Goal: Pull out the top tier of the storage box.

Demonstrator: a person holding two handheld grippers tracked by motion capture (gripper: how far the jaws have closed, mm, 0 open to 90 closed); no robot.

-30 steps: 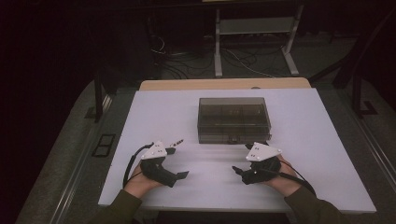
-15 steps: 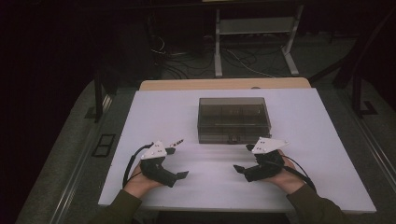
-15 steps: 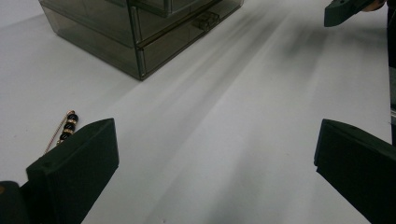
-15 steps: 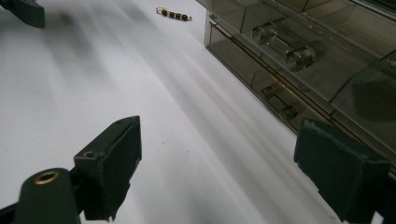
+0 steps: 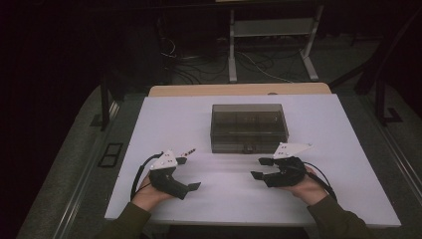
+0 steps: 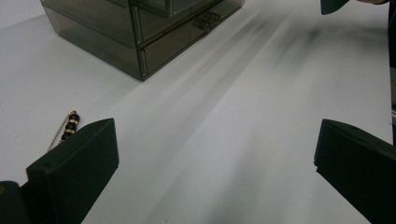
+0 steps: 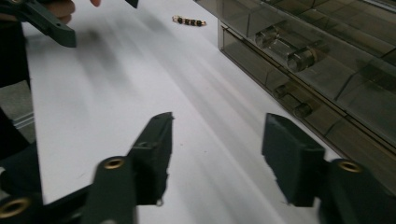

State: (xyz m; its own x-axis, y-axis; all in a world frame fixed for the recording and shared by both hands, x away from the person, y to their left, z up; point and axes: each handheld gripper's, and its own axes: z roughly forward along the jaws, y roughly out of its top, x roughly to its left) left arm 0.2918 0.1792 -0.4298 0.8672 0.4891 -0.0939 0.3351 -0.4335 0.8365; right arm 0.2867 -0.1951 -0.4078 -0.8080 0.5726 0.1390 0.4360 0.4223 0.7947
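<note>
Both grippers rest low on the white table in the lower half of the high view, and neither holds anything. Largest is the table, then the smoky clear drawer box at frame centre, its knobbed drawer fronts facing the person. Next, the right gripper sits lower right of the box, its jaws partly apart and just been closing on empty air. At lower left, the left gripper has its jaws spread wide. Smallest is the beaded pin, lying flat just up and right of the left gripper, left of the box and apart from it.

Judging by this, the step is picking up the pin. It looks thin and flat, so bring the jaws down astride its beads, tips nearly on the table, and close slowly to avoid skidding it away.
</note>
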